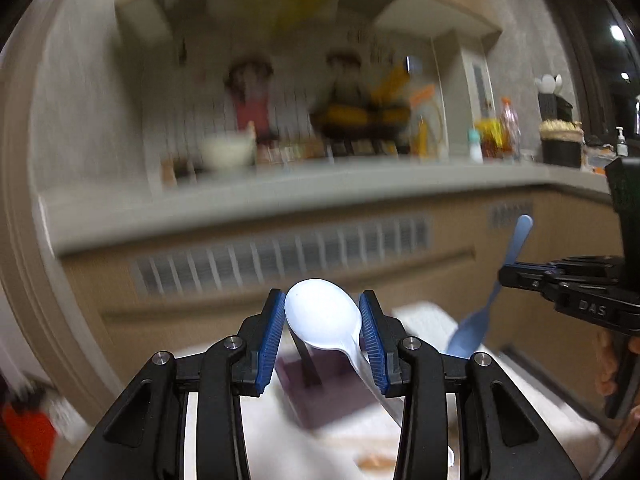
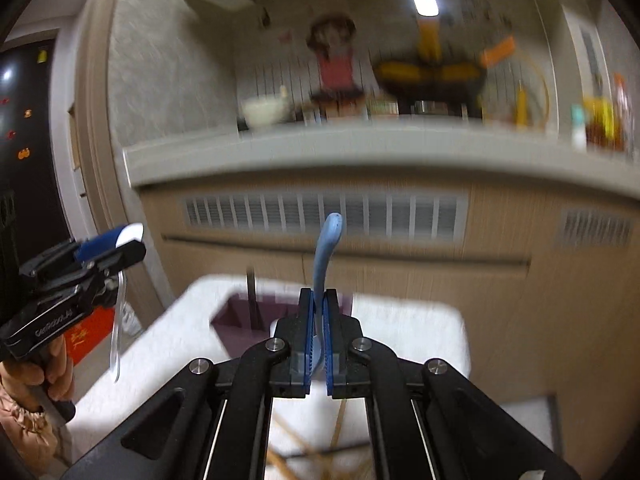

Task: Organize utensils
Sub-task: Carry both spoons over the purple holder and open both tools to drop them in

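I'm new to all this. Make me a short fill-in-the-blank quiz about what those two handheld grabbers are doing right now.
1. The left gripper has its jaws closed on the bowl of a ____ spoon.
2. The right gripper clamps a utensil coloured ____.
3. Below both grippers, a purple holder sits on a surface coloured ____.

Missing words: white; blue; white
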### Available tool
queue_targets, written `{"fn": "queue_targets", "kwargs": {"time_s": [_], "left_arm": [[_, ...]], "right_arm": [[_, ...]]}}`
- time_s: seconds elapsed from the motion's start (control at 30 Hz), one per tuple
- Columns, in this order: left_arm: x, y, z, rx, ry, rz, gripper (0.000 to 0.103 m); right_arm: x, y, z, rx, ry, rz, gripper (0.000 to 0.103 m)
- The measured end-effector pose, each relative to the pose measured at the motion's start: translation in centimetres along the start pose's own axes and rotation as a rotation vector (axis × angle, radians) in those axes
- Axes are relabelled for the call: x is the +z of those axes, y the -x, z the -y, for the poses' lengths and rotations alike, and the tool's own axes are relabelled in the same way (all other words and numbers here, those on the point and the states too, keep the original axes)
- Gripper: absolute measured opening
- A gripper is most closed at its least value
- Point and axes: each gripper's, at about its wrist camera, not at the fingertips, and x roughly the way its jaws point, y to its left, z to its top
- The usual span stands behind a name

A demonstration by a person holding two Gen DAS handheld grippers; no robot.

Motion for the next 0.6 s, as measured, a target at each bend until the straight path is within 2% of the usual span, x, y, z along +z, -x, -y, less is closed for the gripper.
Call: {"fn": "queue_targets", "kwargs": {"time_s": [0.13, 0.23, 0.4, 0.6], "left_arm": [[3.9, 0.0, -0.2, 0.063, -0.060, 0.149, 0.039], [5.4, -1.5, -0.6, 0.108, -0.079, 0.202, 0.039], [5.4, -5.8, -2.0, 0.117, -0.055, 0.182, 0.040], [1.2, -11.6, -3.0, 0.154, -0.050, 0.131, 0.040]], "right_arm": [[3.8, 0.7, -1.0, -0.024, 0.061, 0.087, 0.004], [5.8, 0.2, -1.7, -0.040, 0.098, 0.113, 0.004], [6.1, -3.5, -1.9, -0.065, 0.133, 0.072, 0.004], [3.8, -9.1, -1.3, -0.058, 0.126, -0.030, 0.004]]}}
